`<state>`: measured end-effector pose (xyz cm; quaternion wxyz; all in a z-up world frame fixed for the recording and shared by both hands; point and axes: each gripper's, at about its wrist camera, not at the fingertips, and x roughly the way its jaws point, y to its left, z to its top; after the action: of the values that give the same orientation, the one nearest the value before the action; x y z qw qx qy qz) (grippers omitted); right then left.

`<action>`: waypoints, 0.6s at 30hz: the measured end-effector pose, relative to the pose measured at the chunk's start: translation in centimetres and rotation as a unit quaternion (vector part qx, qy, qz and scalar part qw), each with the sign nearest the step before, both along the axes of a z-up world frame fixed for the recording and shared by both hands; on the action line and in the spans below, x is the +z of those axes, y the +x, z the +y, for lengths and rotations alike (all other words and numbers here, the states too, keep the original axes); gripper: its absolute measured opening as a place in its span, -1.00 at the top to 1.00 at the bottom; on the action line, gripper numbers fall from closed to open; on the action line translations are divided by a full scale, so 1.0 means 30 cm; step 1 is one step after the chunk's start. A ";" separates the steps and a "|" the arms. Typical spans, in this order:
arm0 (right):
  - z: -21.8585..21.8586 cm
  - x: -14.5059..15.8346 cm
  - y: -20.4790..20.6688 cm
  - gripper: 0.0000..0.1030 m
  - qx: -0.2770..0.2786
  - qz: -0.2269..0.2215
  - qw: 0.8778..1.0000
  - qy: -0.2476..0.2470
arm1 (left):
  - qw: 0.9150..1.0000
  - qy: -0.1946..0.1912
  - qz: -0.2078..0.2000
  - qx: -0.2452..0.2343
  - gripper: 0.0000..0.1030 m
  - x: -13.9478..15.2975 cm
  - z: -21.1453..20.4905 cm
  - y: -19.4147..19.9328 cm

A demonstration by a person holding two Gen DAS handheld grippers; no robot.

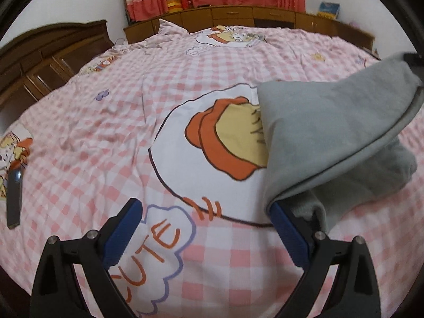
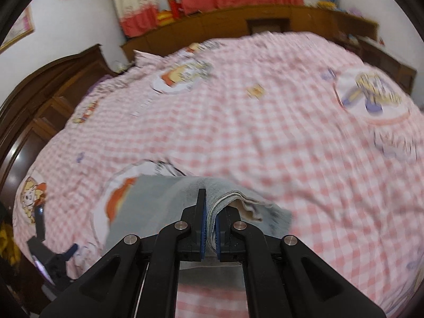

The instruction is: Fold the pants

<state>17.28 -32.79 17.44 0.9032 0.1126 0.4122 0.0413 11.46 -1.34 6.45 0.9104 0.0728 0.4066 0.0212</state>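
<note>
Grey pants [image 1: 331, 132] lie on the pink checked quilt [image 1: 106, 132], with one edge lifted toward the upper right. There a dark tip of my right gripper [image 1: 412, 58] holds the cloth. In the right wrist view my right gripper [image 2: 210, 225] is shut on the hem of the pants [image 2: 159, 201], which runs between the blue pads. My left gripper [image 1: 204, 206] stands wide open low over the quilt with only bedding between its fingers. The pants drape over the outer side of its right finger. My left gripper [image 2: 63, 257] also shows at the lower left of the right wrist view.
A dark flat device [image 1: 13, 196] lies on the quilt at the left. A wooden headboard [image 1: 39, 61] runs along the left side and low wooden cabinets [image 1: 238, 16] stand past the far edge, under curtains.
</note>
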 end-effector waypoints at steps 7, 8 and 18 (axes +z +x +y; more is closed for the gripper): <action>-0.144 -0.282 0.011 0.90 -0.039 0.073 0.997 0.002 | 0.999 0.031 0.018 0.003 -0.92 -0.046 -0.001 -0.012; -0.157 -0.322 0.012 0.90 -0.043 0.082 0.996 0.001 | 0.999 0.033 0.023 0.008 -0.92 -0.054 0.009 -0.010; -0.167 -0.402 -0.015 0.74 -0.063 0.092 0.994 -0.011 | 0.999 -0.043 0.010 -0.006 -0.92 0.014 0.069 -0.031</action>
<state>16.83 -37.81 5.38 0.8634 0.1320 0.4860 -0.0310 10.52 0.73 6.87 0.9087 0.0360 0.4159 -0.0029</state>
